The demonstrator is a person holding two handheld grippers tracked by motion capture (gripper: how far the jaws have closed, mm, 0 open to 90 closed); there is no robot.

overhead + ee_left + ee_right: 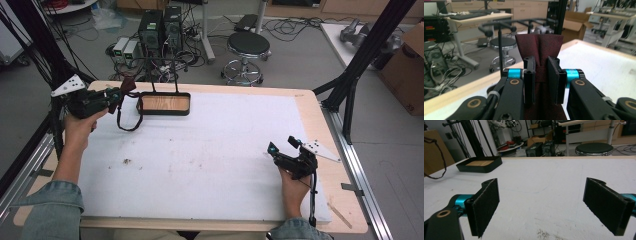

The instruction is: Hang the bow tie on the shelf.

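Item: maroon bow tie (539,47), clamped at its knot by the left hand-held gripper (114,96), raised beside the black stand (163,102) at the bench (305,97) far-left corner, likely for hanging. Strap dangles. Right hand-held gripper (282,146): released, idle, resting near-right.

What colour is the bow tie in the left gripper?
Dark red, maroon. The bow tie shows best in the left gripper view.
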